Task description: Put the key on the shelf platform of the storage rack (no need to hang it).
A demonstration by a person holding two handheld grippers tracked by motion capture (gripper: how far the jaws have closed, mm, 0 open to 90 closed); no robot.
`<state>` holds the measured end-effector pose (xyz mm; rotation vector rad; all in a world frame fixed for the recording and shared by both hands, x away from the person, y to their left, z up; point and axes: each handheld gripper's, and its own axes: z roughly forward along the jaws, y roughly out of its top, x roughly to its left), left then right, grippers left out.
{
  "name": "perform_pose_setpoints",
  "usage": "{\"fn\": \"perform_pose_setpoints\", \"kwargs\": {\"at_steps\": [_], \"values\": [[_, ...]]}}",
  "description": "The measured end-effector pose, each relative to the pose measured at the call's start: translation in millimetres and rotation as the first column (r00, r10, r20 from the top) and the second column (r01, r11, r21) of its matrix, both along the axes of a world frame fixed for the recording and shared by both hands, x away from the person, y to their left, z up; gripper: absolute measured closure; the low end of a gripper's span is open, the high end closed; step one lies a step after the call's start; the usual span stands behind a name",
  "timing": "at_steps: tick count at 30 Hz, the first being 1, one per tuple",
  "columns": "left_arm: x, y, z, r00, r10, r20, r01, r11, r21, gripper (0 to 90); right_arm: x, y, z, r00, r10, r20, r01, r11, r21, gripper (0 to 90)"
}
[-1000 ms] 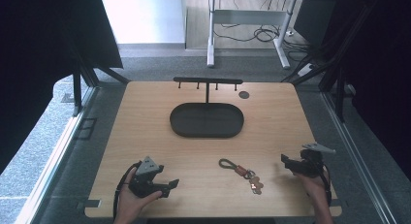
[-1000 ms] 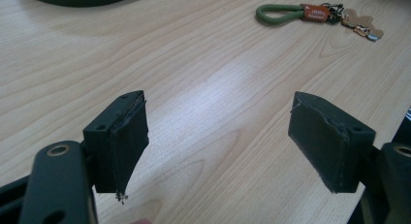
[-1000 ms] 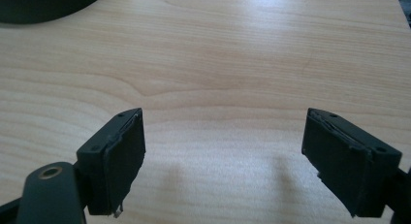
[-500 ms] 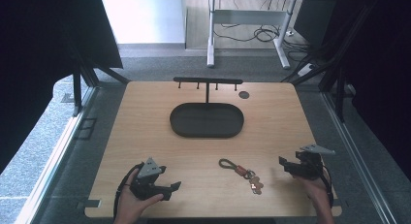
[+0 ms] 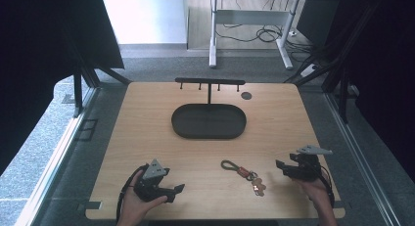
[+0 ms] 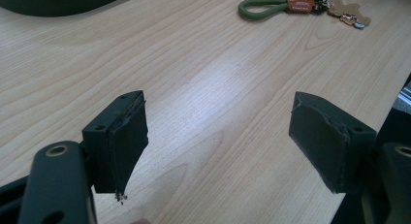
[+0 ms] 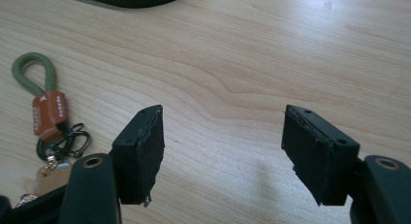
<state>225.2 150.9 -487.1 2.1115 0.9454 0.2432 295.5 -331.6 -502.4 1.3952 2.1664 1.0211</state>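
Observation:
A key ring (image 5: 243, 173) with a green cord loop, an orange tag and several keys lies on the wooden table near its front edge. The left gripper view has the key ring (image 6: 300, 4) far off at the top right. In the right gripper view the key ring (image 7: 46, 112) lies at the left, beside the left jaw. My left gripper (image 5: 177, 190) rests at the front left, open, nothing between its jaws. My right gripper (image 5: 280, 168) sits at the front right, open and empty, a short way right of the keys.
A dark oval tray (image 5: 209, 121) lies at the table's middle, with a black T-shaped hook rack (image 5: 209, 83) standing behind it. A small round disc (image 5: 246, 95) sits at the back right. Bare wood stretches between the tray and the grippers.
Both grippers have barely shifted; the right one has edged slightly left towards the keys. The key ring has not moved.

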Motion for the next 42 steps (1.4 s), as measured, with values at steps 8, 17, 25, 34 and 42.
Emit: {"fn": "perform_pose_setpoints", "kwargs": {"at_steps": [8,17,25,34,42], "values": [[-0.8,-0.7,2.0,1.0000,0.005,0.006,-0.005,1.0000,0.003,22.4,-1.8,6.8,16.6,0.9988,0.042,0.023,-0.042,0.9991,-0.006,36.6],[-2.3,-4.1,1.6,0.9998,-0.018,0.004,0.018,0.9998,0.012,22.3,-4.2,23.6,44.3,0.9891,0.147,-0.007,-0.147,0.9876,-0.054,40.4],[-2.8,-5.5,2.5,0.9997,-0.023,0.007,0.023,0.9997,0.011,22.4,2.1,37.4,54.9,0.9788,0.198,-0.054,-0.202,0.9758,-0.084,40.8],[-2.5,-10.3,-1.0,0.9993,-0.038,-0.001,0.038,0.9991,0.016,22.4,8.1,55.2,70.1,0.9627,0.257,-0.083,-0.266,0.9561,-0.123,41.3],[-2.8,-12.0,-1.8,0.9991,-0.042,-0.005,0.042,0.9989,0.020,22.4,13.6,72.3,72.5,0.9465,0.300,-0.119,-0.314,0.9400,-0.132,41.8]]}}
